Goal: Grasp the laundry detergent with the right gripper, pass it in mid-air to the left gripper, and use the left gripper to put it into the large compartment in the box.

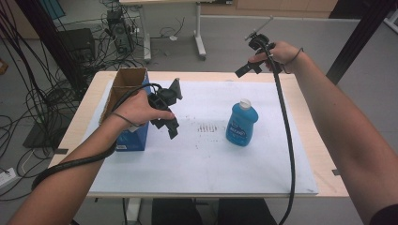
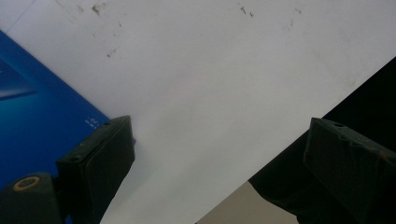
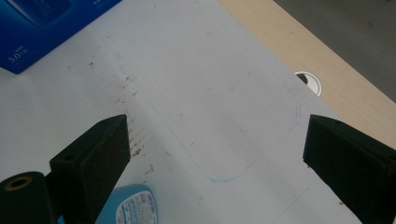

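- One wooden table (image 1: 319, 164) stands on a grey floor, with cables trailing at the left; one white sheet (image 1: 206, 159) covers most of its top
- One blue bottle (image 1: 241, 124) with a white cap stands upright on the sheet, right of centre, touched by neither gripper
- One open cardboard box (image 1: 127, 84) with blue sides stands at the sheet's left edge
- Two grippers, one per hand: the left gripper (image 1: 170, 123) hovers just beside the box, jaws wide apart over bare sheet; the right gripper (image 1: 243, 70) is raised beyond the table's far edge, well apart from the bottle, jaws also spread with nothing between them
- One round cable port (image 3: 309, 81) sits in the tabletop
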A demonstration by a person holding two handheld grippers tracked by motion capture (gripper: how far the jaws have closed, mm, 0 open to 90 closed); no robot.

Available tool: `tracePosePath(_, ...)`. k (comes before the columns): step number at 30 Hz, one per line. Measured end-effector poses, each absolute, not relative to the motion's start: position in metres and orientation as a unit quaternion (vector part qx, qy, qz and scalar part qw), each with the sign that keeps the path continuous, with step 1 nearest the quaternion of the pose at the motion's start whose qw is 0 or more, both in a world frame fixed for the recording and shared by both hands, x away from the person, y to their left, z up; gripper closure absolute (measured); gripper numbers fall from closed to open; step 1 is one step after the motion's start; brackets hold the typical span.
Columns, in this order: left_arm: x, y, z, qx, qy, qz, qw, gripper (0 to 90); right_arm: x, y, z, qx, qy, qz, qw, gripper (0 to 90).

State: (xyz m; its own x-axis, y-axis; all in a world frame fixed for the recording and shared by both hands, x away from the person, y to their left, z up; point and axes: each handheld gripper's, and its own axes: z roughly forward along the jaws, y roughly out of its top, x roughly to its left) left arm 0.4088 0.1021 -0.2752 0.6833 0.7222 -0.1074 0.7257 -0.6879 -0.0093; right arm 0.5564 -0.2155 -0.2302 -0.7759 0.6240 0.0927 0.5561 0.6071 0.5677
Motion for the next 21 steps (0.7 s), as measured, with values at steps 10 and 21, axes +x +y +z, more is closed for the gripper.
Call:
tracePosePath(10,0.406,0.101,-0.276,0.917,0.396,-0.05,0.018,9.0,0.553,-0.219,-0.226,0.331,0.892,0.302,0.062,7.2)
tracePosePath(21,0.405,0.1,-0.271,0.916,0.397,-0.047,0.021,9.0,0.549,-0.226,-0.224,0.335,0.888,0.308,0.061,6.7)
